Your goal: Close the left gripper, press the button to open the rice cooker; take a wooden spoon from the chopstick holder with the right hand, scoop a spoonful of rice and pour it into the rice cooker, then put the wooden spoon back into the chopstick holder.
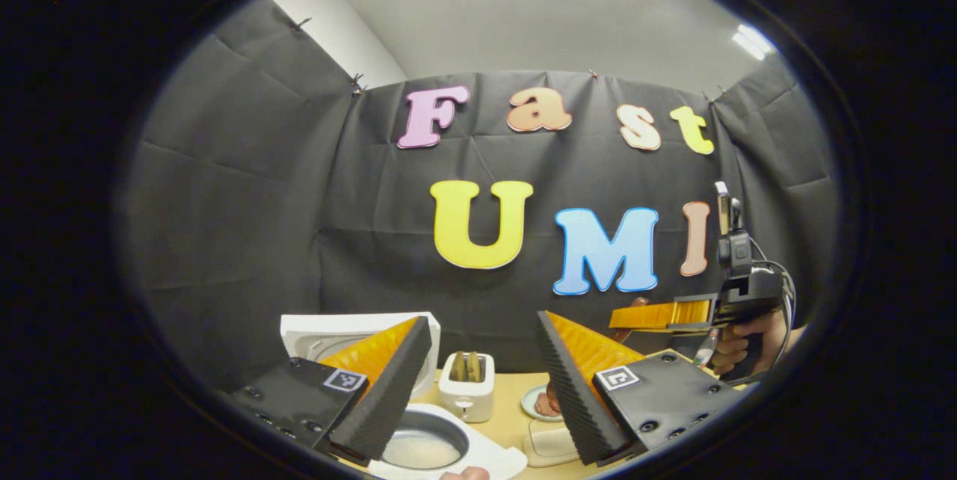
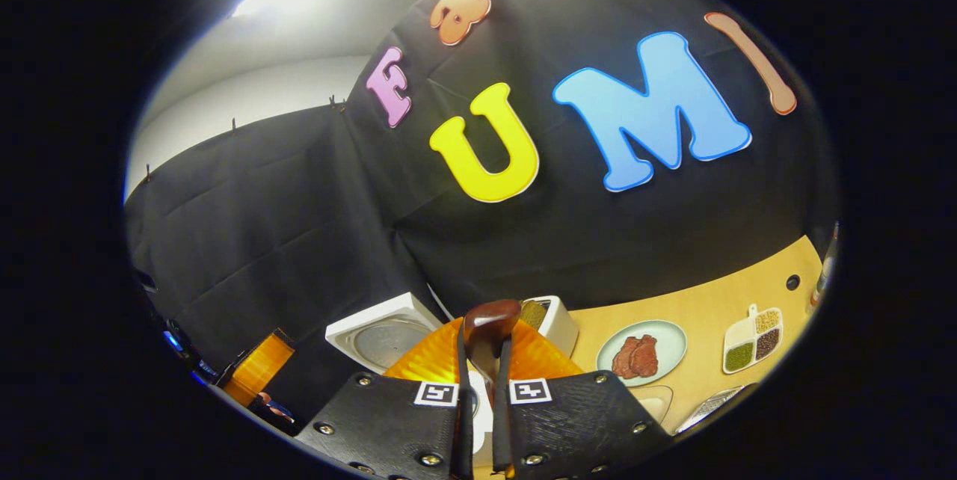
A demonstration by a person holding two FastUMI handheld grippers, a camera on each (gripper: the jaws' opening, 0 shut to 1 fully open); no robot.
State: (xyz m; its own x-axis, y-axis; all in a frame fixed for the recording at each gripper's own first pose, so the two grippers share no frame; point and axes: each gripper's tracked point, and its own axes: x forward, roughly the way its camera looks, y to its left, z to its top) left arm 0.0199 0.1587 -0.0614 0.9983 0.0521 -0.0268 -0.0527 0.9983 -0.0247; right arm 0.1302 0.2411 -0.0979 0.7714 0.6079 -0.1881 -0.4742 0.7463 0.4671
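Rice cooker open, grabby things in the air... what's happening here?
A person is cooking with a hand-held gripper in each hand. The rice cooker sits on the table with its lid up and rice in the pot. The right hand-held gripper is shut on the wooden spoon, lifted above the table. The left hand-held gripper is open, holding nothing, above the cooker.
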